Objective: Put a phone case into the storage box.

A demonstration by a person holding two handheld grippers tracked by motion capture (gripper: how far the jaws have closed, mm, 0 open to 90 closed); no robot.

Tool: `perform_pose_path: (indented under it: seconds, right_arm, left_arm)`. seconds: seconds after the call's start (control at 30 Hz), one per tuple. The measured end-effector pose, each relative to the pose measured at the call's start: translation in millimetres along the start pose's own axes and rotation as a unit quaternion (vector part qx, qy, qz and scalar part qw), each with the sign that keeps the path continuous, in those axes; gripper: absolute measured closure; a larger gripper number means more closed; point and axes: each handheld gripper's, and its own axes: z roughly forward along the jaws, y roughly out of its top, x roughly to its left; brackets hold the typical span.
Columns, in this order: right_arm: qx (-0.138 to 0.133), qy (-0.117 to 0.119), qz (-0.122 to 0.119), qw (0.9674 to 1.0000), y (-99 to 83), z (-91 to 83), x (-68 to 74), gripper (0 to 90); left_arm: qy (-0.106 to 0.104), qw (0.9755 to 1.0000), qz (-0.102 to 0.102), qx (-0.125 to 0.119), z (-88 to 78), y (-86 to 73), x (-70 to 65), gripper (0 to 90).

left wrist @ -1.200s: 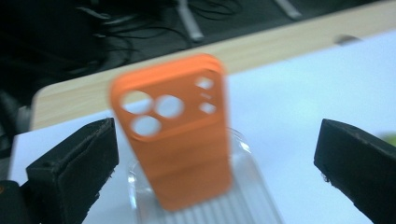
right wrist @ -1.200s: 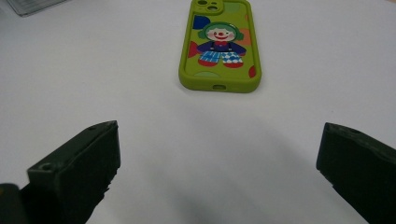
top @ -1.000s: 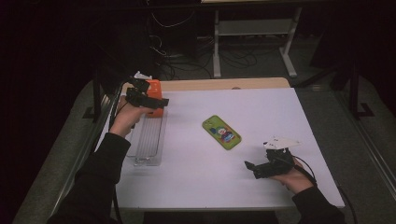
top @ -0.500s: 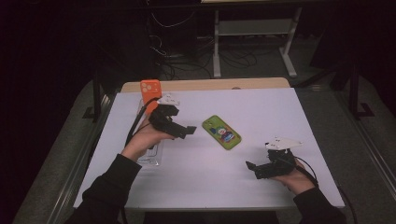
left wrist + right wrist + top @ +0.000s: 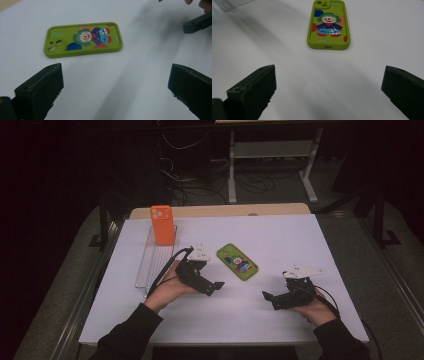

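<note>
1. The lime-green rectangular phone case with a clown picture (image 5: 237, 261) lies flat on the white surface (image 5: 300, 240), face up, between the two grippers.
2. The left gripper (image 5: 212, 286) sits just beside the case's near-left side, jaws spread wide and empty.
3. The right gripper (image 5: 270, 297) rests near the surface's front edge, jaws likewise released, holding nothing.
4. An orange phone case (image 5: 162, 224) stands upright at the far end of a clear plastic tray (image 5: 142, 270).

Both grippers' jaws wide apart
</note>
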Motion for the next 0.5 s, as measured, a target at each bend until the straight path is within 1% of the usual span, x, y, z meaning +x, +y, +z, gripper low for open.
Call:
perform_pose_path:
  seconds: [0.03,0.07,0.1,0.13,0.17,0.2,0.23,0.27,0.33,0.37,0.4,0.43,0.47,0.5]
  right_arm:
    - [0.004,-0.002,0.004,1.0000,0.1,-1.1,-1.5,0.0]
    - [0.003,-0.003,0.009,0.9999,0.6,-1.5,-1.4,0.0]
    - [0.003,-0.005,0.011,0.9999,1.5,-2.2,-2.0,0.0]
    - [0.000,-0.007,0.011,0.9999,2.6,-2.6,-2.8,0.0]
    - [0.000,-0.008,0.016,0.9998,3.7,-3.7,-2.9,0.0]
    - [-0.003,-0.009,0.018,0.9998,4.3,-4.4,-3.1,0.0]
    - [-0.004,-0.010,0.021,0.9997,5.3,-5.0,-3.1,0.0]
    - [-0.002,-0.012,0.024,0.9996,6.2,-5.5,-3.1,0.0]
    - [-0.002,-0.013,0.030,0.9995,9.1,-6.8,-3.1,0.0]
    - [-0.002,-0.013,0.030,0.9995,9.1,-6.8,-3.1,0.0]
    - [-0.001,-0.009,0.038,0.9992,14.0,-8.2,-3.1,0.0]
    - [-0.002,-0.009,0.040,0.9992,15.7,-8.1,-3.2,0.0]
    - [0.000,-0.007,0.038,0.9993,17.9,-8.2,-3.8,0.0]
    - [0.004,-0.005,0.042,0.9991,20.0,-8.1,-4.0,0.0]
  left_arm:
    - [0.002,1.0000,0.009,0.003,3.1,-5.2,-2.1,0.0]
    - [0.001,1.0000,0.006,0.001,5.2,-7.8,-3.8,0.0]
    - [0.002,0.9999,0.014,0.006,5.6,-9.7,-3.7,0.0]
    - [0.002,0.9999,0.011,0.007,6.5,-11.7,-4.7,0.0]
    - [0.001,0.9999,0.006,0.009,7.1,-13.4,-5.3,0.0]
    - [0.001,0.9999,0.006,0.009,7.1,-13.4,-5.3,0.0]
    - [0.001,1.0000,0.004,0.008,7.5,-16.9,-6.3,0.0]
    - [0.000,0.9999,0.010,0.009,7.3,-18.0,-6.4,0.0]
    - [-0.003,0.9998,0.012,0.013,7.1,-19.8,-7.6,0.0]
    - [-0.003,0.9998,0.012,0.013,7.1,-19.8,-7.6,0.0]
    - [-0.003,0.9999,0.007,0.010,7.9,-21.0,-8.1,0.0]
    - [-0.002,0.9999,0.004,0.011,7.9,-22.5,-6.0,0.0]
    - [-0.002,0.9999,0.005,0.015,8.3,-23.4,-4.9,0.0]
    - [-0.002,0.9999,0.004,0.016,9.3,-24.4,-4.5,0.0]
